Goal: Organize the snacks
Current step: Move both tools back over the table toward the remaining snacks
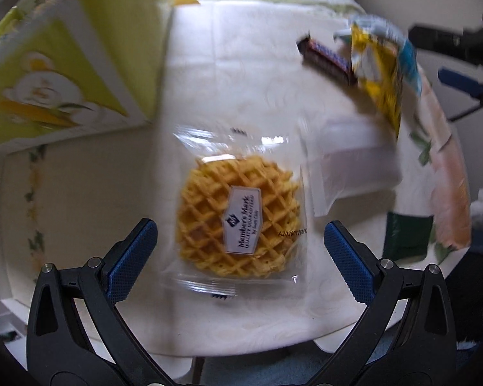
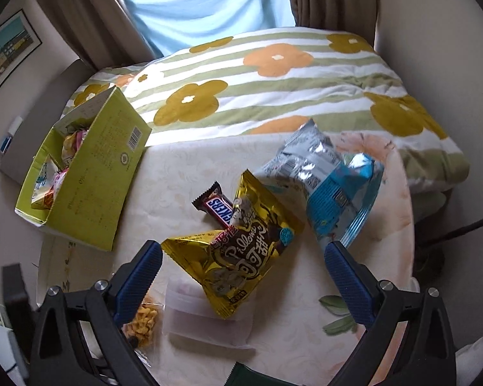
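A clear packet with a round waffle (image 1: 238, 215) lies flat on the cream tablecloth. My left gripper (image 1: 240, 254) hovers open over its near end, one finger on each side, not touching it. My right gripper (image 2: 241, 276) is open above a gold Pillows bag (image 2: 238, 257). That bag leans on a Snickers bar (image 2: 215, 207) and a blue and silver bag (image 2: 325, 186). The green box (image 2: 80, 173) at the table's left holds several small snack packs. The waffle (image 2: 143, 321) shows again, partly hidden behind the right gripper's left finger.
A translucent white packet (image 2: 209, 318) lies under the gold bag's near corner. A dark green item (image 2: 241, 374) sits at the table's near edge. A bed with a flowered duvet (image 2: 273, 80) borders the table's far side. The green box (image 1: 64, 64) stands close to the waffle's left.
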Motion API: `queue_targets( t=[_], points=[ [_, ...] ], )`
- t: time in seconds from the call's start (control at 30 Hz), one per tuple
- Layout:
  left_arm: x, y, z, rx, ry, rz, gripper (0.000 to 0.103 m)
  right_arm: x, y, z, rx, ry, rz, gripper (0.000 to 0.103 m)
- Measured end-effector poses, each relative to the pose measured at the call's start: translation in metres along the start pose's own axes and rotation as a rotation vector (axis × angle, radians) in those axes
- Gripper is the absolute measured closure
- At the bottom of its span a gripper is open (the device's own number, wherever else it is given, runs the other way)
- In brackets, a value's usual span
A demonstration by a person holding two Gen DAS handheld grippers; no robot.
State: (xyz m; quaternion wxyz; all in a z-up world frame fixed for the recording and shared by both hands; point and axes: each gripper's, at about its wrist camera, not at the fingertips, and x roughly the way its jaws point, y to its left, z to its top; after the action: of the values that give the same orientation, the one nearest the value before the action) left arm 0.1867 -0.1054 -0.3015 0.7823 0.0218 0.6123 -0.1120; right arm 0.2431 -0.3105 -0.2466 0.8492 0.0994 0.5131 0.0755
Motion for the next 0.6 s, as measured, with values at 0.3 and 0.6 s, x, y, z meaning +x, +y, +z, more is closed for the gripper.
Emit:
queue_targets(
  t=[0.3, 0.6],
  points=[
    [0.027, -0.003, 0.001, 0.037, 0.037, 0.018, 0.001, 0.019, -0.006, -0.003, 0.049, 0.035, 0.007, 0.002],
    [0.027, -0.005, 0.011, 0.104, 0.007, 0.062, 0.021, 0.035, -0.011, 0.002, 0.112, 0.056, 0.018, 0.002]
  ],
)
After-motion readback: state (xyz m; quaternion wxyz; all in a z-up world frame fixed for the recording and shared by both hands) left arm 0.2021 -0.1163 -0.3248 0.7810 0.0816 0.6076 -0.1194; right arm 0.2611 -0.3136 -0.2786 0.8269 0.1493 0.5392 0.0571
